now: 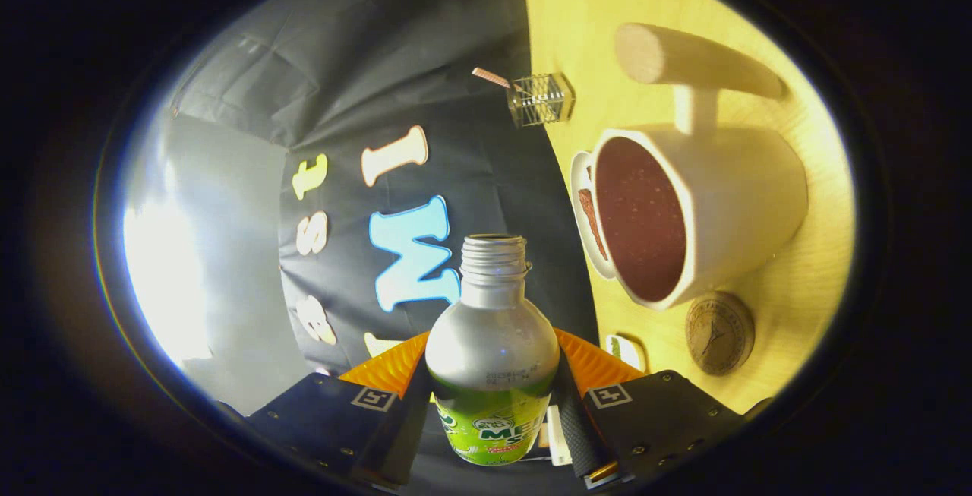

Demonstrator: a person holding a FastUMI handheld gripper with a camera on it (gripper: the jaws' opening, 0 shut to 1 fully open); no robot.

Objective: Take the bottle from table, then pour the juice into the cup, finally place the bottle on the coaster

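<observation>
Fingers [492, 397] are clamped on the bottle [492, 344], one pressing each flank of its body, and the whole view is rolled so that the counter [805, 283] stands on edge beside it. The bottle's open threaded neck points ahead of the fingers, uncapped, with the booth wall behind it. Off to the side of the neck sits the cup [706, 211], its mouth facing the camera and its inside dark and speckled; whether that is juice already in it or only its glaze is hard to tell through the fisheye. A wooden handle sticks out from the cup's wall. A saucer [583, 200] shows just behind the cup's rim. The round coaster [719, 331] lies on the counter close to the cup's base, nearer the fingers. A small clear box [541, 99] stands further off at the counter's edge.

By this tilt, the pouring step seems to be in hand. The neck is not over the cup's mouth, so either it must be brought across to pour, or the bottle righted and carried to the coaster.
</observation>
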